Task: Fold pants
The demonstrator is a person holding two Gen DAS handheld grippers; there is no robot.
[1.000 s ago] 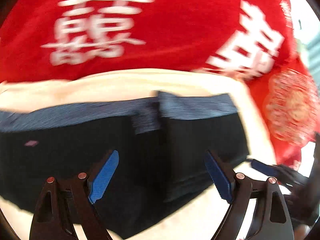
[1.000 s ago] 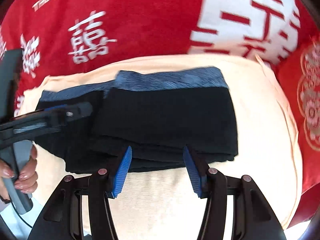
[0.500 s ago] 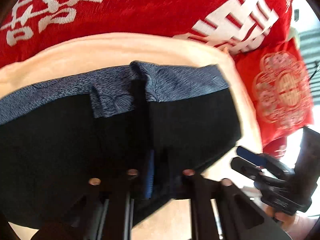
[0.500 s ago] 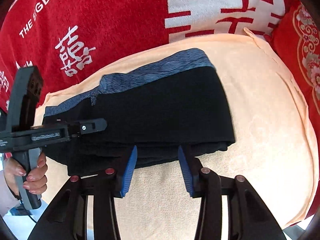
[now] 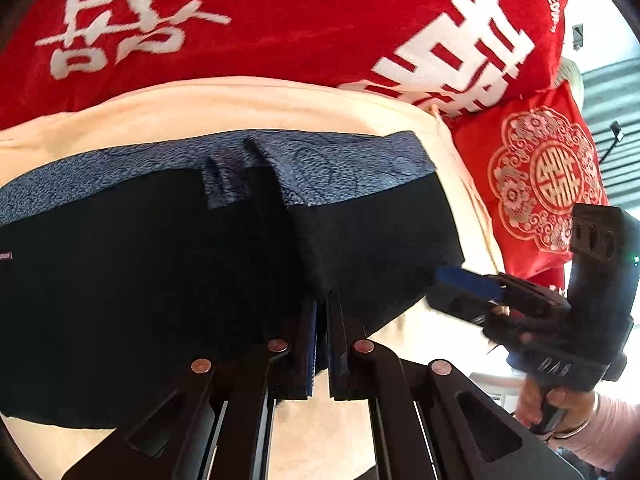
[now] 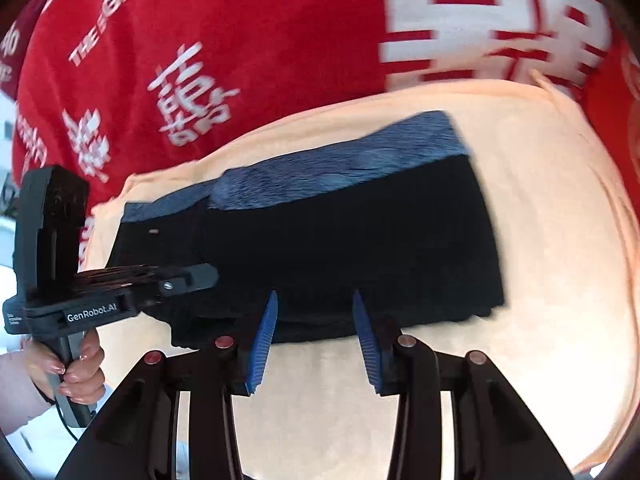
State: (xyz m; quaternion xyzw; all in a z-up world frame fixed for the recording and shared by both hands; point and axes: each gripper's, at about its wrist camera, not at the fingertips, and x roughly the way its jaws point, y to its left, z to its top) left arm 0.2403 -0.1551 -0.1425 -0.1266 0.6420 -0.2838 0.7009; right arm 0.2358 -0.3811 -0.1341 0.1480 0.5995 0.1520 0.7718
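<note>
Since a second ago left tool [image 5: 322, 320] clenched on pants [image 5: 160, 260] | right tool [image 6: 314, 328] released, at hem

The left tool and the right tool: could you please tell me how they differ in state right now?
The left tool is shut, its jaws clamped on the near edge of the black pants; the right tool is open, its blue pads apart. The left tool grips fabric, while the right tool holds nothing at the pants' near edge. Both share black frames and blue pads.
</note>
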